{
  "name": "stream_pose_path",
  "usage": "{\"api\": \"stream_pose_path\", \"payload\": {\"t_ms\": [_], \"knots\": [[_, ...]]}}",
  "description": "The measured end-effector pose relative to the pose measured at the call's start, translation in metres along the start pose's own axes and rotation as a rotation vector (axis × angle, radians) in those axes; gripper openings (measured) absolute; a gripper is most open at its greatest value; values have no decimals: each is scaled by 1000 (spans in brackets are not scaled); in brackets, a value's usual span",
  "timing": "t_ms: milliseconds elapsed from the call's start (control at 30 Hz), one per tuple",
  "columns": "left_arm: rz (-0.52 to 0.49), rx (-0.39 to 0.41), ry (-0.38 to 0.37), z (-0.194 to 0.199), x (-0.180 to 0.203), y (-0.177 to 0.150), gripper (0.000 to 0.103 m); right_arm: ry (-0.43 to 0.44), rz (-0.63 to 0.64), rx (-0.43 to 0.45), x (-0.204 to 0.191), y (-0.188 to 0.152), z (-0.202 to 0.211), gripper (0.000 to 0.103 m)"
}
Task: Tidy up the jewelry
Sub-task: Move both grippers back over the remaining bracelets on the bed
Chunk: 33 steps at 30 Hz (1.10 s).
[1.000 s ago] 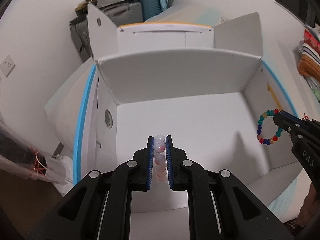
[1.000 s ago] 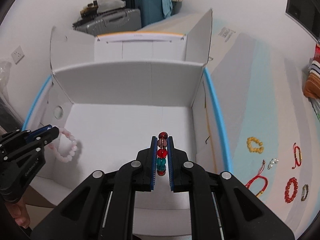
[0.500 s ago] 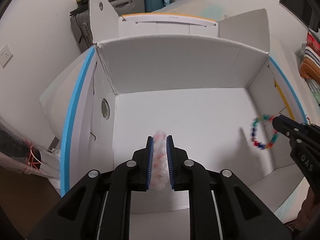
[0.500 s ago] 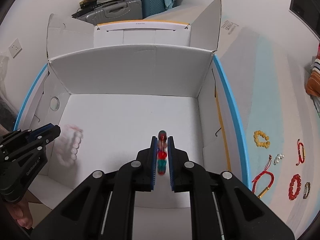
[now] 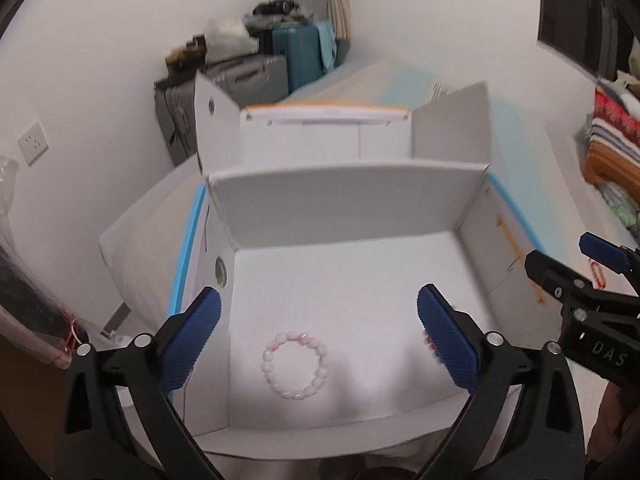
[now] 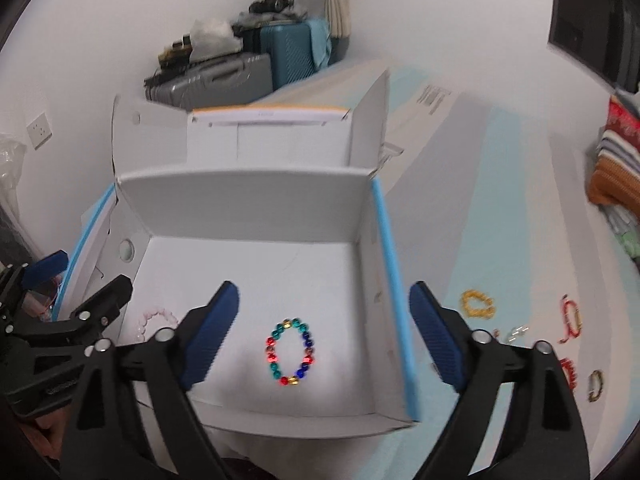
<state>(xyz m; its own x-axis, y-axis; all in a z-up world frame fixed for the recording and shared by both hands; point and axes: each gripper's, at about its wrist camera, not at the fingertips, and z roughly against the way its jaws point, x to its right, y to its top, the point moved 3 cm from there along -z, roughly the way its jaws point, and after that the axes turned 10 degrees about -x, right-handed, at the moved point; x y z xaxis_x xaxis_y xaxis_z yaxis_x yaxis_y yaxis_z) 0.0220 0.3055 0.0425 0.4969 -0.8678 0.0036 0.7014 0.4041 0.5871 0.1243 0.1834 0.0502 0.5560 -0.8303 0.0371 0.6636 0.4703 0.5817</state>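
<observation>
White cardboard box (image 6: 248, 204), flaps up, blue-edged walls, filling the space straight ahead of both claws. Pale blue and white table (image 6: 500, 208) stretching off to the right of the right claw (image 6: 324, 322).

Left claw (image 5: 318, 318): jaws opening, blue pads spread wide, nothing between them. Pink round-bead bracelet (image 5: 295, 364) flat on the box floor, just below and ahead of the gap, a closed ring with no long axis to speak of.

Right claw: jaws opening too, empty. Multicoloured glass-bead bracelet (image 6: 291, 352) flat on the box floor directly under the gap, an oval with its long axis running away from the claw, along the fingers.

Both pieces released inside the box, side by side, apart.

Still outside, on the table to the right of the right claw: yellow bead bracelet (image 6: 476, 304) nearest, just beyond the box's right wall; then small clear crystal piece (image 6: 516, 332), red cord bracelet (image 6: 570, 318), red bead bracelet (image 6: 568, 372) partly behind the claw's arm, thin dark bangle (image 6: 595, 385) farthest.

Likely next pick: the yellow one, rightward and slightly ahead of the right claw, clearly nearer to that hand than to the left.
</observation>
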Motion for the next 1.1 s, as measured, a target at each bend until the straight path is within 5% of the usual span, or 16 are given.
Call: {"api": "stream_pose_path", "payload": {"t_ms": [100, 533, 1100], "knots": [[-25, 24, -13, 15, 14, 4, 97, -28, -8, 44, 16, -1, 17, 95], [-191, 96, -143, 53, 133, 2, 97, -135, -130, 122, 133, -31, 80, 95], [-376, 31, -286, 18, 300, -25, 97, -292, -325, 72, 303, -101, 95, 95]]}}
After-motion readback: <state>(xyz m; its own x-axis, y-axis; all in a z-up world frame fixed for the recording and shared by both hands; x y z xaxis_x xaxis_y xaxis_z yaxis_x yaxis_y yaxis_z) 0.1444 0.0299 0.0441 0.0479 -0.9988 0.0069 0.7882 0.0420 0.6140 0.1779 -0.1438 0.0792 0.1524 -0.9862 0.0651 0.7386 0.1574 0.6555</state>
